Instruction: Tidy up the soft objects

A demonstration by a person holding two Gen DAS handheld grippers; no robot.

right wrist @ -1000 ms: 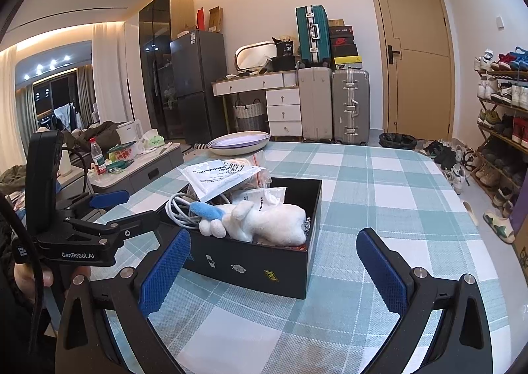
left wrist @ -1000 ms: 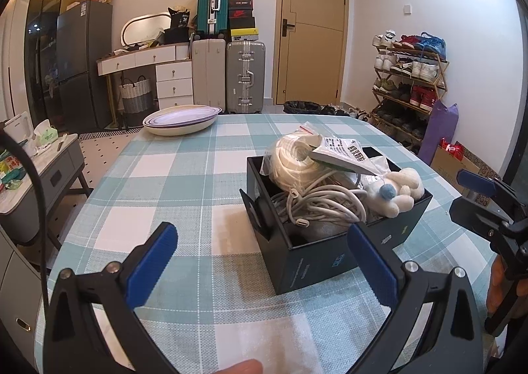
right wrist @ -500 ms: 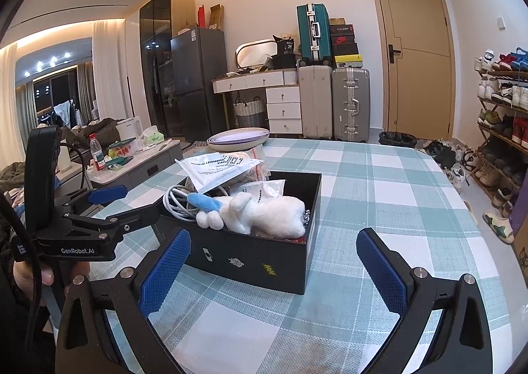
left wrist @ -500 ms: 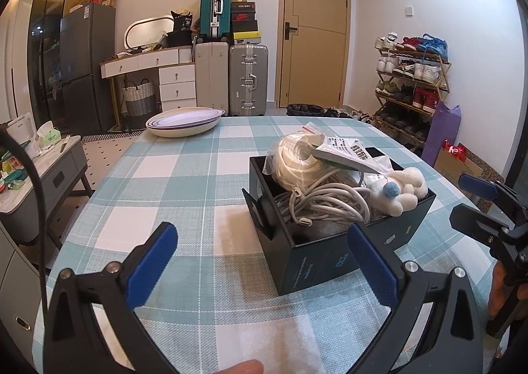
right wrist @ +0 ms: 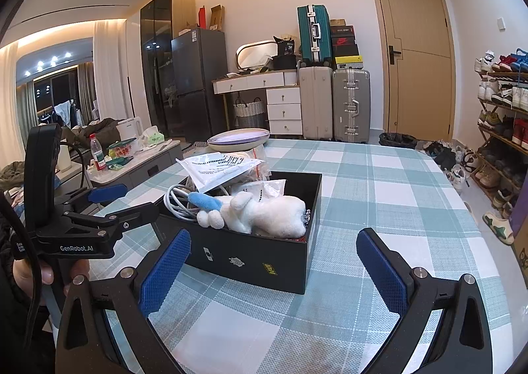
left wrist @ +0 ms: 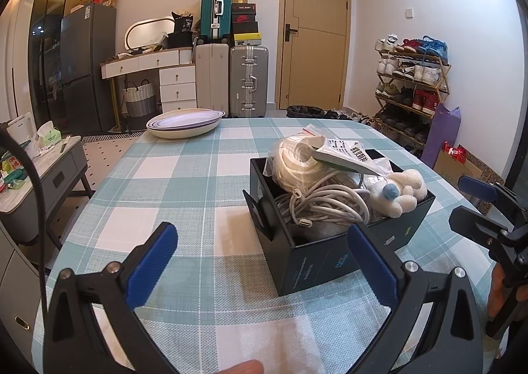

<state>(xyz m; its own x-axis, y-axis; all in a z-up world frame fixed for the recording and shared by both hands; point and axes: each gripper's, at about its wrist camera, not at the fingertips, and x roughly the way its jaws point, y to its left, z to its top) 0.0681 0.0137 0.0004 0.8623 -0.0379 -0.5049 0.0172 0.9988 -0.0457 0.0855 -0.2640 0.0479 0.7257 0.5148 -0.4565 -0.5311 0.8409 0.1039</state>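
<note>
Black cardboard formed the box (left wrist: 330,261) that sat on the checked tablecloth (left wrist: 184,182), toward the right half of the table as seen from the left wrist view. It was packed above its rim: a white plush toy (right wrist: 264,210) with a blue tip lay along the side nearest the right gripper, coiled white cables (left wrist: 323,205) filled the end nearest the left gripper, and a plastic-bagged coil with a printed packet (left wrist: 346,154) rose over the far corner.

The left gripper (left wrist: 260,261) hovered over the cloth with its blue-padded fingers (left wrist: 150,263) spread wide and nothing between them; one pad lined up with the box's near corner, apart from it. The right gripper (right wrist: 274,271) was likewise spread wide and empty, its fingers framing the long side wall of the box without touching.

Bare cloth lay open to the left of the box and beyond it, up to a stack of shallow bowls (left wrist: 184,121) near the far table edge. From the right wrist view, a broad stretch of cloth ran free to the right of the box as far as the table's curved edge, with a shoe rack (right wrist: 505,116) well beyond it.
</note>
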